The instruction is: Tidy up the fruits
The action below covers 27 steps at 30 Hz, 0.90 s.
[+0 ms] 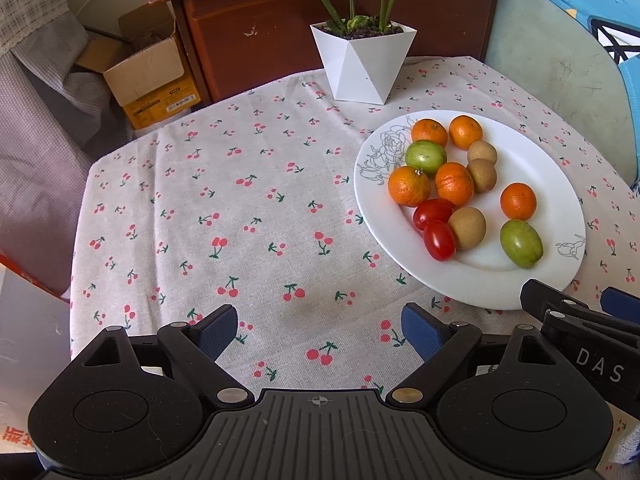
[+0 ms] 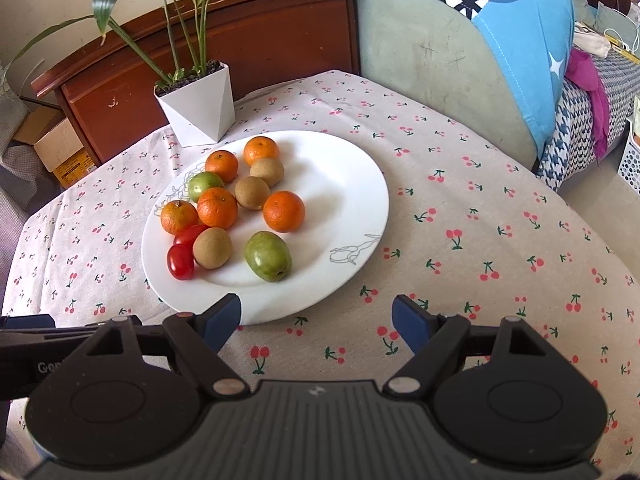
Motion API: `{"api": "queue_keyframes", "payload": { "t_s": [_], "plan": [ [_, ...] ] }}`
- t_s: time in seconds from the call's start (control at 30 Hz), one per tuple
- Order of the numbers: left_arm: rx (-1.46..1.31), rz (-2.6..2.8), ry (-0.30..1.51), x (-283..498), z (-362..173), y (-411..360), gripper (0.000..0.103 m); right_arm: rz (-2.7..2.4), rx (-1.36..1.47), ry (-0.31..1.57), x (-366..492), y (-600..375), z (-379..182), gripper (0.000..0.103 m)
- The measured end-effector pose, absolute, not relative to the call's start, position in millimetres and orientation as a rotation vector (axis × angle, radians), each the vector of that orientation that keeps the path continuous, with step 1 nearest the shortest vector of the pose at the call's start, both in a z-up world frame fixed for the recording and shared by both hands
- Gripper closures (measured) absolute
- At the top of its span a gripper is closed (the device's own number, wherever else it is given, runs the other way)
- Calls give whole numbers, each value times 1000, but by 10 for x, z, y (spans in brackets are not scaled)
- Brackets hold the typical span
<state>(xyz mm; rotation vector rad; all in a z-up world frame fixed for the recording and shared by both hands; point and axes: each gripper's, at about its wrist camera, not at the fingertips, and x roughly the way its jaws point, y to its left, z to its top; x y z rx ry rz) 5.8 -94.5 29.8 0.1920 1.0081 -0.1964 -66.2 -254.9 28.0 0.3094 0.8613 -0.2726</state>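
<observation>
- Left wrist view: my left tongs [image 1: 319,330] hang over bare tablecloth [image 1: 224,208], blue ribbed pads spread wide, nothing between them.
- Right wrist view: my right tongs [image 2: 317,320] are also spread and empty, with the left pad over the near rim of the plate [image 2: 344,184].
- My right tongs also show at the lower right edge of the left wrist view, just beside the plate.
- That tablecloth is a coarse, pale woven fabric printed with small red cherries on green stems.
- Smooth, white and glossy, the round plate has grey line-drawn flowers on two sides of its rim.
- All the fruit lies on the plate, crowded toward its left half as seen from the right wrist.
- I count five oranges [image 2: 283,211], round with dimpled skin.
- Three brown fruits [image 2: 212,247] are round and matte, looking slightly rough.
- Two green fruits [image 2: 267,256] are smooth and egg-shaped; one is near the front, one is among the oranges.
- Two cherry tomatoes [image 2: 180,261] are red, shiny and oval, touching each other at the plate's left side.
- Behind the plate stands one white, faceted plant pot [image 2: 198,110] holding dark soil and long green leaves.
- A dark wooden cabinet [image 2: 248,36] stands behind the table, and an open cardboard box [image 1: 148,76] sits beside it.
</observation>
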Motion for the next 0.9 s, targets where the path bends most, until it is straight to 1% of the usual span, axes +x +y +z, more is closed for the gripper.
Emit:
{"api": "queue_keyframes", "payload": {
  "t_s": [0.2, 0.6, 0.7, 0.9],
  "plan": [
    [211, -186, 977, -69, 305, -828, 13, -228, 284, 839, -781, -2390, 248, 20],
    [191, -144, 1003, -357, 191, -462, 12, -156, 309, 810, -1081, -2056, 129, 20],
    [189, -134, 992, -414, 171, -389, 12, -157, 266, 796, -1122, -1965, 114, 19],
    [143, -83, 977, -443, 190, -185, 11, -111, 183, 764, -1145, -1764, 52, 10]
  ]
}}
